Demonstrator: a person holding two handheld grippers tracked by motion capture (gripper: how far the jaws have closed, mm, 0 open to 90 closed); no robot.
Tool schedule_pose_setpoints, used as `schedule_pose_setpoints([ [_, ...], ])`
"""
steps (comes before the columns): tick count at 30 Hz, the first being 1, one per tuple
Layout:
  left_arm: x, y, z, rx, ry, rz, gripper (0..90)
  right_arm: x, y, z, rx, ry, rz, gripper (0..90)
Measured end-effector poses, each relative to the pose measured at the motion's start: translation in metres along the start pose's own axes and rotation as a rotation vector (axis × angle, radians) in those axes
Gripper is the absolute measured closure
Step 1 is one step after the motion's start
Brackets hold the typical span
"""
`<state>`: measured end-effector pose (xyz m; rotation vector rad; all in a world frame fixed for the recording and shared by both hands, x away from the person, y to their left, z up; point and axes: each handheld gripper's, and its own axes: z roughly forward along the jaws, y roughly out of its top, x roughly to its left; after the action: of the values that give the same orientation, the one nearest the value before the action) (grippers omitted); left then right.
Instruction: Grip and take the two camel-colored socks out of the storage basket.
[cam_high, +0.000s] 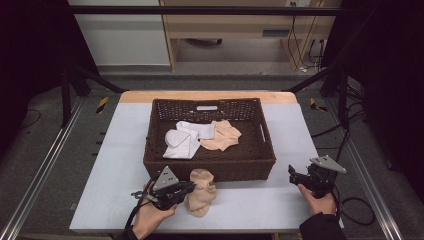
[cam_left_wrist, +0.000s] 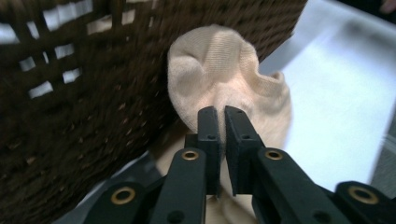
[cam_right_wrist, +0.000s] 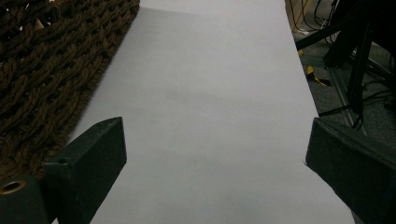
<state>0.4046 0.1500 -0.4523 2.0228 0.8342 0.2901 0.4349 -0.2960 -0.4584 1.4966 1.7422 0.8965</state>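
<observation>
Left gripper (cam_high: 186, 189) nipped nearly closed on a beige sock (cam_high: 201, 192), lying on the table (cam_high: 115, 165) just near of the wicker basket (cam_high: 210, 165). Right gripper (cam_high: 295, 175) at near right, gaping wide, holding nothing, well apart from the sock.

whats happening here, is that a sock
Yes. A person holds a gripper in each hand at a table. The left gripper has its fingers closed on a beige sock lying on the table just in front of a dark wicker basket. White and beige socks already lie inside the basket. The right gripper sits open off to the side, holding nothing.
</observation>
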Motion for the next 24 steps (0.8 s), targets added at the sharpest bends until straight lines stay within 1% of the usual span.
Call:
schedule_pose_setpoints([
  [1, 0.000, 0.000, 0.000, 0.000, 0.000, 0.000, 81.6, 0.000, 0.000, 0.000, 0.000, 0.000, 0.000, 5.4],
  [2, 0.001, -0.002, 0.002, 0.013, 0.001, -0.006, 81.6, 0.000, 0.000, 0.000, 0.000, 0.000, 0.000, 5.4],
  [3, 0.001, -0.003, 0.004, 0.015, 0.006, -0.005, 75.2, 0.000, 0.000, 0.000, 0.001, -0.001, -0.005, 5.4],
  [4, 0.001, -0.005, 0.005, 0.014, 0.017, 0.000, 71.2, 0.000, 0.000, 0.000, 0.003, -0.001, -0.005, 5.4],
  [5, 0.001, -0.005, 0.005, 0.018, 0.025, 0.003, 71.2, 0.000, 0.000, 0.000, 0.003, -0.001, -0.005, 5.4],
  [6, 0.002, -0.006, 0.005, 0.015, 0.033, 0.005, 64.5, 0.000, -0.001, 0.000, 0.003, -0.001, -0.005, 5.4],
  [7, 0.002, -0.006, 0.004, 0.010, 0.039, 0.004, 64.5, 0.000, -0.001, 0.000, 0.003, -0.001, -0.005, 5.4],
  [8, 0.003, -0.007, 0.003, 0.004, 0.047, 0.002, 56.9, 0.000, -0.001, 0.000, 0.005, 0.001, -0.003, 5.4],
  [9, 0.005, -0.008, 0.001, -0.001, 0.054, 0.000, 53.0, 0.000, -0.001, 0.000, 0.003, 0.000, -0.008, 5.4],
  [10, 0.008, -0.009, -0.003, -0.021, 0.066, -0.011, 49.3, 0.000, -0.001, 0.000, 0.003, 0.000, -0.007, 5.4],
  [11, 0.009, -0.010, -0.006, -0.033, 0.069, -0.017, 46.4, 0.000, -0.001, 0.000, 0.001, -0.002, -0.008, 5.4],
  [12, 0.009, -0.010, -0.006, -0.033, 0.069, -0.017, 43.8, -0.001, -0.001, 0.000, 0.001, -0.002, -0.008, 5.4],
  [13, 0.012, -0.011, -0.010, -0.040, 0.076, -0.020, 43.8, -0.001, -0.001, 0.000, 0.001, -0.002, -0.008, 5.4],
  [14, 0.014, -0.013, -0.014, -0.049, 0.084, -0.025, 41.9, -0.001, -0.001, 0.000, 0.000, -0.004, -0.008, 5.4],
  [15, 0.019, -0.017, -0.022, -0.062, 0.102, -0.034, 38.6, -0.001, -0.001, -0.001, 0.001, -0.003, -0.007, 5.4],
  [16, 0.019, -0.017, -0.022, -0.062, 0.102, -0.034, 37.6, -0.002, -0.002, -0.001, 0.000, -0.002, -0.007, 5.4],
  [18, 0.027, -0.023, -0.029, -0.064, 0.124, -0.051, 36.9, -0.002, -0.002, -0.001, 0.001, -0.002, -0.006, 5.4],
  [21, 0.038, -0.034, -0.038, -0.052, 0.161, -0.083, 34.4, -0.002, -0.002, -0.001, 0.002, -0.001, -0.005, 5.3],
  [22, 0.045, -0.040, -0.042, -0.046, 0.183, -0.099, 33.3, -0.002, -0.002, -0.001, 0.002, -0.001, -0.004, 5.2],
  [23, 0.045, -0.040, -0.042, -0.046, 0.183, -0.099, 32.7, -0.002, -0.002, -0.001, 0.002, -0.001, -0.004, 5.2],
  [24, 0.048, -0.042, -0.045, -0.042, 0.197, -0.103, 32.5, -0.002, -0.002, -0.001, 0.004, 0.001, 0.002, 5.2],
])
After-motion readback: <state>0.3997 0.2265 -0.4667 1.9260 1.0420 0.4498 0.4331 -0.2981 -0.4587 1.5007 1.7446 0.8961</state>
